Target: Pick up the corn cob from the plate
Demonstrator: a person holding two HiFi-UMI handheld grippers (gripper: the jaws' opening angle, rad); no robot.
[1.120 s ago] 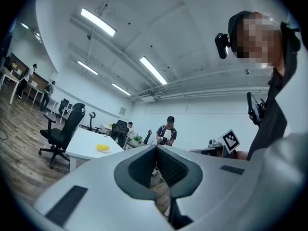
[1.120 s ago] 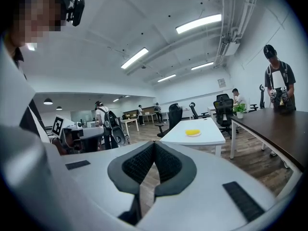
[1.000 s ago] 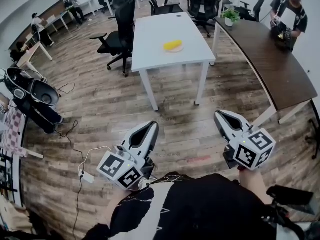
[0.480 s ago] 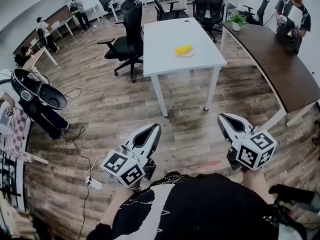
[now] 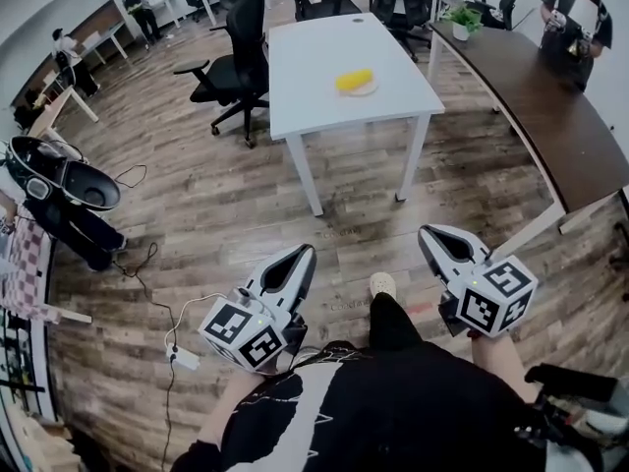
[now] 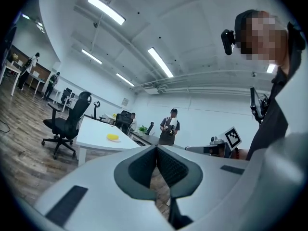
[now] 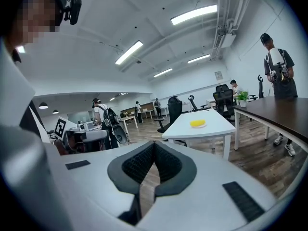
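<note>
Head view: a yellow corn cob point(image 5: 355, 80) lies on a small pale plate point(image 5: 365, 90) on the white rectangular bench point(image 5: 314, 67), upper centre of frame. It is well apart from the left gripper point(image 5: 301, 258) at lower centre-left and the right gripper point(image 5: 430, 237) at lower right.

Left gripper view: fingers point(image 6: 143, 169) pressed together, nothing held; cob tiny, left of centre.

Right gripper view: fingers likewise together, empty; cob right of centre.

Judgement: approach only. Opening, reach, grasp and lift all remain.

That corn cob point(image 5: 355, 80) is too tiny from this far off to make out kernels, and it covers most of its plate point(image 5: 369, 90). The brown counter point(image 5: 550, 136) runs off the right edge, and the person point(image 5: 578, 18) standing by it is clipped by the top edge.
</note>
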